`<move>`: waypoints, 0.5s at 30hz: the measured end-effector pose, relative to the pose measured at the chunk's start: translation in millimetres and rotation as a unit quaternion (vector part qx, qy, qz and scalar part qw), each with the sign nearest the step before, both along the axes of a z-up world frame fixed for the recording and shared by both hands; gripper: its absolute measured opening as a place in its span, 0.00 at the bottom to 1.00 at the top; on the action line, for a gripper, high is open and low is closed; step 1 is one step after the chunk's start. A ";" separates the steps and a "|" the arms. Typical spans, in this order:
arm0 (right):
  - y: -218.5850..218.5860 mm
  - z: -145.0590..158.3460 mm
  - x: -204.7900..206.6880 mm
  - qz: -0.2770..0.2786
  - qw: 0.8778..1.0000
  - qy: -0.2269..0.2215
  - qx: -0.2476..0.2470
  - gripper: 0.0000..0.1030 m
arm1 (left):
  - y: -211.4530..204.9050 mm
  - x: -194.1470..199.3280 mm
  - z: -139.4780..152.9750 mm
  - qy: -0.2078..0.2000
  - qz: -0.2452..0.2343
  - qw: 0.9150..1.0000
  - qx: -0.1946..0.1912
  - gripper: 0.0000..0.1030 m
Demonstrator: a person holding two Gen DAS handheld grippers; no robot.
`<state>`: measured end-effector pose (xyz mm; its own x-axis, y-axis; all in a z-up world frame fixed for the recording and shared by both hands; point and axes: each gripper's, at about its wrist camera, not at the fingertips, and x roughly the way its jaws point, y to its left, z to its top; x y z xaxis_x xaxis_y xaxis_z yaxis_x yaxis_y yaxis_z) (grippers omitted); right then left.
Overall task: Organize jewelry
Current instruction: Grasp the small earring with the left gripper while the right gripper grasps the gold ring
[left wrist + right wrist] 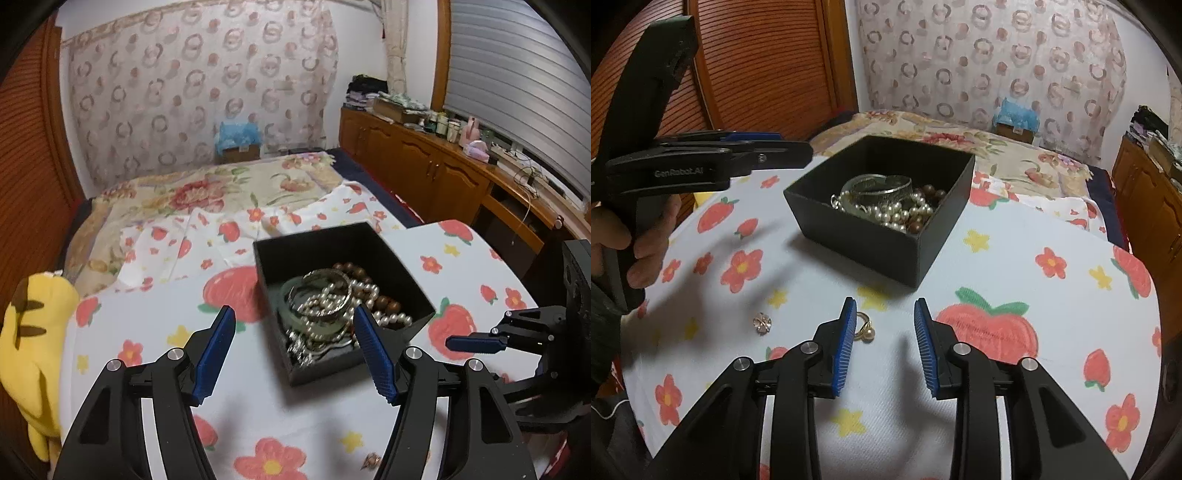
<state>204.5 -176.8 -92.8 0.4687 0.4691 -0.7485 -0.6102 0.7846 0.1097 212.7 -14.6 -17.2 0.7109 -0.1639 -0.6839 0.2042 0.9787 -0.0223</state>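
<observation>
A black open box (399,258) (864,236) stands on the flower-print cloth and holds pearl strands (325,299) (897,216), a silver bangle (328,280) (882,184), brown beads (384,302) and a pale green bangle. My left gripper (293,325) is open and empty, hovering over the box's near left corner; it also shows from the side in the right wrist view (798,151). My right gripper (885,314) is open and empty, low over the cloth. A gold pearl ring (864,328) lies just beside its left finger. A round rose-gold brooch (762,322) (371,459) lies further left.
The round table (1034,229) has its edge close on all sides. A bed (207,192) lies behind it. A yellow plush toy (33,332) sits at the left. A wooden cabinet (424,166) with clutter runs along the right wall.
</observation>
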 end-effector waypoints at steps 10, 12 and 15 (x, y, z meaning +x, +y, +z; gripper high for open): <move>13.2 -11.7 -0.7 0.030 0.999 0.011 -0.019 0.36 | 16.1 -33.7 -12.5 -0.001 0.012 1.000 0.000 0.93; 18.2 -14.4 -2.1 0.038 0.999 0.013 -0.025 0.36 | 17.4 -40.1 -14.9 0.006 0.006 1.000 -0.003 0.93; 24.3 -17.5 -4.1 0.045 0.998 0.011 -0.039 0.36 | 17.9 -48.9 -18.4 0.012 0.006 1.000 -0.002 0.93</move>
<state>200.4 -152.6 -110.3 0.4101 0.4486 -0.7941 -0.6769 0.7332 0.0646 163.8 3.4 -35.6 0.6957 -0.1587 -0.7006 0.1915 0.9810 -0.0321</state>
